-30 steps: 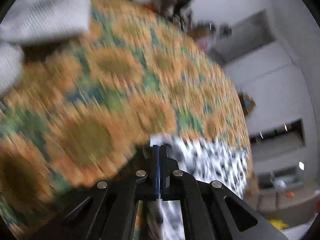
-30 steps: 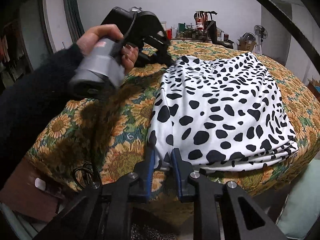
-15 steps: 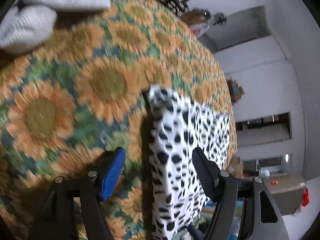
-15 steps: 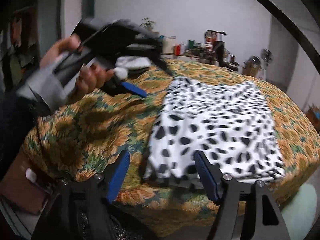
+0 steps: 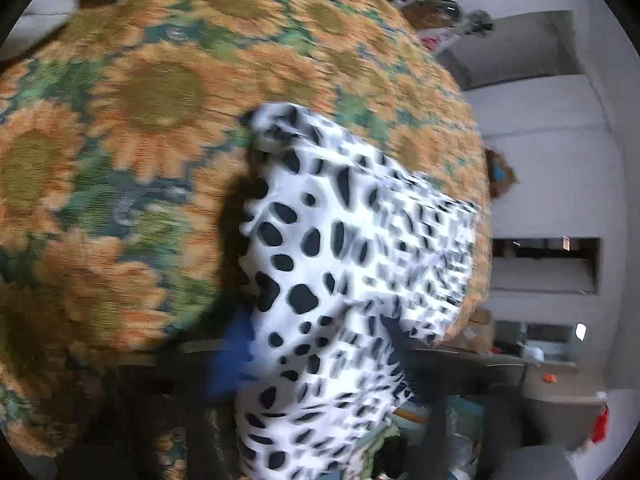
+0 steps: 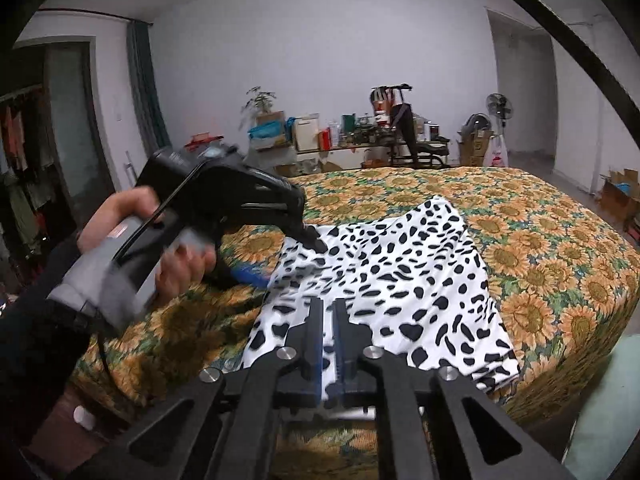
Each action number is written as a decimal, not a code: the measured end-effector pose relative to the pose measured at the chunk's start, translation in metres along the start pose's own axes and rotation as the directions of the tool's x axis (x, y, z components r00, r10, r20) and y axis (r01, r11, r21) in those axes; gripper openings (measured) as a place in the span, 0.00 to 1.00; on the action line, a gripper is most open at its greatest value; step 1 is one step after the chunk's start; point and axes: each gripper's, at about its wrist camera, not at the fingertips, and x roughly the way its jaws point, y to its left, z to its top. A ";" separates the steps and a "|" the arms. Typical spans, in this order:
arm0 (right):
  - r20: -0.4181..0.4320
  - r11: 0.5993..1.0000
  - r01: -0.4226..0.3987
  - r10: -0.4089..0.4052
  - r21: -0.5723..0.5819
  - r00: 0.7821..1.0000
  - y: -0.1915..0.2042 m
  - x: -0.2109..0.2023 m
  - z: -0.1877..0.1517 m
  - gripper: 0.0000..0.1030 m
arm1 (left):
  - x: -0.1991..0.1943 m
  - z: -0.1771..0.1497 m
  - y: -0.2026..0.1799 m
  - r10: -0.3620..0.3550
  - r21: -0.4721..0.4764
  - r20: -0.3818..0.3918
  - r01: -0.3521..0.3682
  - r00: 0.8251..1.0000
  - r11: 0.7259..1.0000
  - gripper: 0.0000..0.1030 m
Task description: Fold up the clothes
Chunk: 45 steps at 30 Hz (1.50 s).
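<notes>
The spotted garment (image 6: 400,276) is lying on the sunflower bedspread (image 6: 560,248), its near-left edge lifting. Both grippers' jaws have just been closing on that edge: the right gripper (image 6: 328,316) is pinching cloth nearest, the left gripper (image 6: 296,248) farther along. A fold is beginning; next, probably, both corners are travelling together toward the right edge.

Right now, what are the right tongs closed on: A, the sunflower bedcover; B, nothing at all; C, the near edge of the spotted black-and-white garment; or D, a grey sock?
C. In the right wrist view the right tongs, which have just been closing, pinch the near edge of the spotted garment, lifting it off the sunflower bedcover.
</notes>
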 end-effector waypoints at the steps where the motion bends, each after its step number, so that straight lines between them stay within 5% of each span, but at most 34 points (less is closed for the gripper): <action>1: 0.011 1.000 0.016 -0.016 -0.021 1.000 0.004 -0.002 -0.004 0.39 | 0.002 0.001 0.000 -0.023 -0.014 -0.009 0.023 1.000 1.000 0.18; 3: 0.043 0.996 0.042 -0.039 -0.075 0.998 0.014 -0.007 -0.021 0.77 | 0.002 0.003 0.002 -0.094 -0.035 -0.024 0.093 0.995 0.995 0.18; 7: 0.023 0.986 0.003 0.001 -0.169 1.000 0.030 0.000 -0.046 0.86 | 0.003 0.007 0.010 -0.220 -0.120 -0.076 0.211 0.972 0.970 0.16; 16: 0.062 0.976 0.032 -0.019 -0.217 0.998 0.062 0.031 -0.060 0.99 | 0.014 0.017 -0.005 -0.308 -0.146 -0.114 0.291 0.944 0.946 0.16; 26: 0.088 0.989 -0.005 0.018 -0.149 0.996 0.058 0.058 -0.057 1.00 | 0.012 0.021 -0.013 -0.445 -0.166 -0.203 0.417 0.872 0.894 0.16; 30: 0.046 0.995 -0.042 0.046 -0.086 0.998 0.036 0.064 -0.050 0.85 | 0.017 0.024 -0.012 -0.503 -0.194 -0.213 0.468 0.838 0.862 0.16; 35: 0.031 0.995 -0.083 0.085 -0.051 0.996 0.023 0.055 -0.047 0.86 | 0.038 0.029 -0.021 -0.564 -0.207 -0.234 0.526 0.792 0.825 0.16; 42: -0.046 0.995 0.050 -0.054 -0.088 0.997 0.048 0.063 -0.036 0.90 | 0.048 0.032 -0.032 -0.575 -0.193 -0.240 0.542 0.782 0.818 0.16; 44: -0.084 0.985 0.124 -0.134 -0.119 0.987 0.056 0.074 -0.035 0.82 | 0.040 0.029 -0.027 -0.566 -0.189 -0.221 0.535 0.794 0.824 0.16; 45: -0.093 0.972 0.183 -0.198 -0.147 0.976 0.058 0.080 -0.037 0.67 | 0.030 0.024 -0.020 -0.555 -0.182 -0.204 0.526 0.807 0.831 0.16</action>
